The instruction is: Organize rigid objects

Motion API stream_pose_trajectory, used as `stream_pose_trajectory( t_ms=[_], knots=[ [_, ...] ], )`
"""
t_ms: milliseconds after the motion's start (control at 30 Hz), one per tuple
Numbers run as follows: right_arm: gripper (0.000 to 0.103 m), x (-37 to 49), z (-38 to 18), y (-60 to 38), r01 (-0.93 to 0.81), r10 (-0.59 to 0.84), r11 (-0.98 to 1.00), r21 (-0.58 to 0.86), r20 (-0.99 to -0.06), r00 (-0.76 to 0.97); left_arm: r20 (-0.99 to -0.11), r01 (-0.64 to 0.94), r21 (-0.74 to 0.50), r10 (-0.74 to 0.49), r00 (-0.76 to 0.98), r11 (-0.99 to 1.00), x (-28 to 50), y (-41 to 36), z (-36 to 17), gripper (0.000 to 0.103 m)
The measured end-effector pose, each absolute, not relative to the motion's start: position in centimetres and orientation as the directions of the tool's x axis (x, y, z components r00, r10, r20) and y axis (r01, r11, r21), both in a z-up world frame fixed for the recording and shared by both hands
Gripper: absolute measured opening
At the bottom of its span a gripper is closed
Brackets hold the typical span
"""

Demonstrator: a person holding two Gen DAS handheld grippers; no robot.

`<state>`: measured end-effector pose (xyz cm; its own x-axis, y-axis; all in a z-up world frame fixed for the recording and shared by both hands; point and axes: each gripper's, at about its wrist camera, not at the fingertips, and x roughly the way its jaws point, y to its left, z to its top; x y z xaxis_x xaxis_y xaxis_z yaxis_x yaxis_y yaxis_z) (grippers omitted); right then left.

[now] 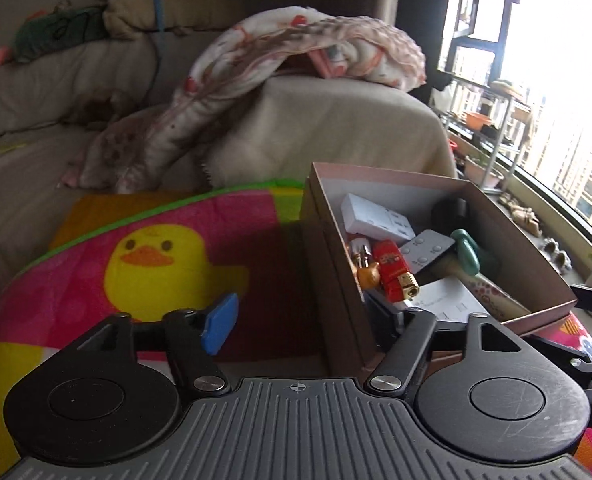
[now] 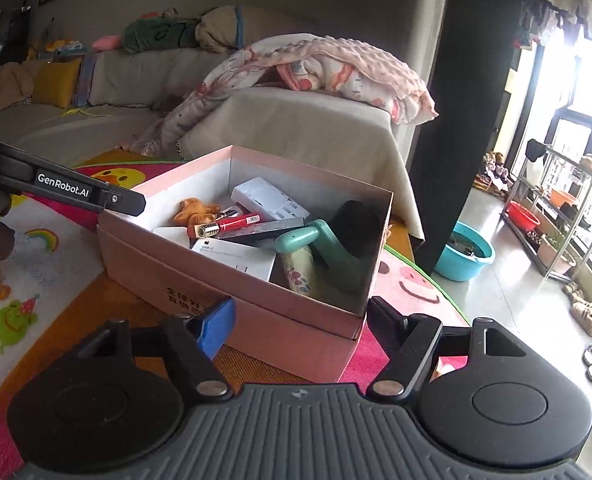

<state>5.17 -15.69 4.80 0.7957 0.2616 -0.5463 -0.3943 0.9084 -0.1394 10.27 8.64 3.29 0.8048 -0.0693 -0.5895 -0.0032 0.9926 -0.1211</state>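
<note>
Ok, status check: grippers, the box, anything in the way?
Left gripper open, empty, straddling the near wall of the pink box. Right gripper open, empty, at box front. Red lighter, white charger, mint tool inside. Path clear.

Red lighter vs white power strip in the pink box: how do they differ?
The red lighter is slim, glossy red, with a gold metal tip; the white power strip is a broad, flat, plain white block. The lighter lies nearer the box's middle; the strip leans at the far wall. Both lie inside the pink box.
</note>
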Motion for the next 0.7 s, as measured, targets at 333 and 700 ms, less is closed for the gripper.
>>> stream_pose_trajectory(
  t_ms=[333,700],
  knots=[
    [0.084,3.5,4.1,-13.7,-0.355,0.217,0.924,-0.142,-0.568,0.794,-0.427,-0.044,-0.137,-0.019,0.904,0.990,4.8,10.2,5.4,0.091],
    [0.103,-0.3,1.4,-14.8,-0.245,0.191,0.969,0.024,-0.699,0.689,-0.609,-0.027,-0.027,0.005,0.793,0.999,-2.3,4.8,0.1,0.090]
  ],
)
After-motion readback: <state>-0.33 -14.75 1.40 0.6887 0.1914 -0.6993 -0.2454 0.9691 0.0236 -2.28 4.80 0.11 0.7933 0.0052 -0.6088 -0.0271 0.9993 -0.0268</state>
